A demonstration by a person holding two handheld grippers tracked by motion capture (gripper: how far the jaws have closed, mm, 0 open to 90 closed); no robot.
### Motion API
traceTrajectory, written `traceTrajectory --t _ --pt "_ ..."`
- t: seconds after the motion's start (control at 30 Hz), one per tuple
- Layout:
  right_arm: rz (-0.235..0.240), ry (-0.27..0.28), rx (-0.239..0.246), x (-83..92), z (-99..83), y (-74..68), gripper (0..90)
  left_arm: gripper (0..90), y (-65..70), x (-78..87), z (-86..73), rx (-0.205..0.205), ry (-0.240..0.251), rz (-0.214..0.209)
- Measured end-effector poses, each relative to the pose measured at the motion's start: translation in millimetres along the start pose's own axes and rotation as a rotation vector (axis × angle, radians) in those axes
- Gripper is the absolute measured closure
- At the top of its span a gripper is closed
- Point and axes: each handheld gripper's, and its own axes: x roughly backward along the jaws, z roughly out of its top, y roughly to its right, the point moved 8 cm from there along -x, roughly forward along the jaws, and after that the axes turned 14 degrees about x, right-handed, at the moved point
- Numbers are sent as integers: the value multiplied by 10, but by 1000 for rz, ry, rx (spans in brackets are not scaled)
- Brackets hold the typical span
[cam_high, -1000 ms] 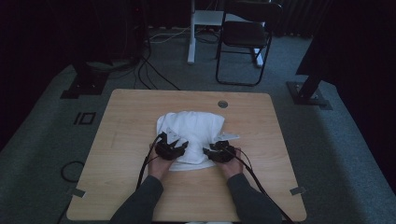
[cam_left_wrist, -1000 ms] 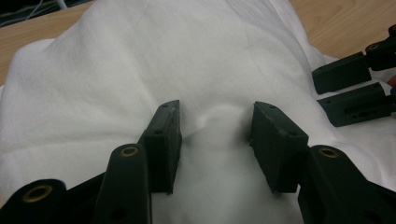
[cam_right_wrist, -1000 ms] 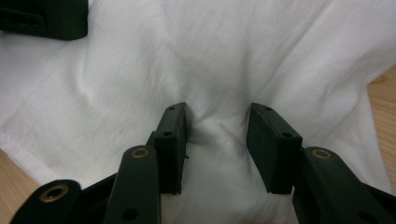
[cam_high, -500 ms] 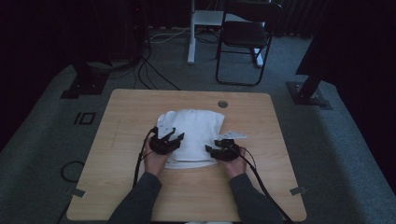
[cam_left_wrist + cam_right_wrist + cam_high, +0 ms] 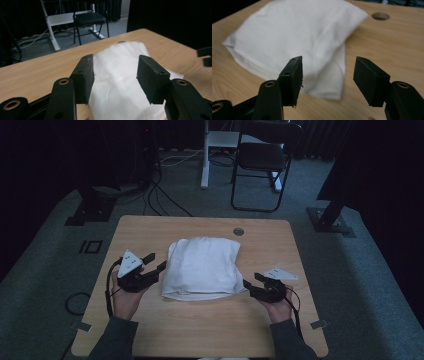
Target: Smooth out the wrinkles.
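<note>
Left hand-held gripper (image 5: 150, 265) sits at the desk's (image 5: 210, 330) near-left part, just off the cloth's (image 5: 202, 267) left edge. Jaws spread, just been opening, nothing between the pads; in the left gripper view the cloth lies past them. Right hand-held gripper (image 5: 251, 281) is by the cloth's near-right corner, apart from it. Jaws spread too, just been opening, gap empty. Cloth is white, folded into a rough rectangle, lying flat mid-desk, layered edges showing at the near side. Cable hole (image 5: 238, 231) in the desk just beyond its far-right corner. Chair (image 5: 262, 157) on the floor past the desk.
</note>
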Motion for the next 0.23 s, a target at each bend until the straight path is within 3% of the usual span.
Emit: traceTrajectory --t 0.23 --pt "-41 -50 -37 161 -308 154 399 474 -157 127 -226 19 -25 28"
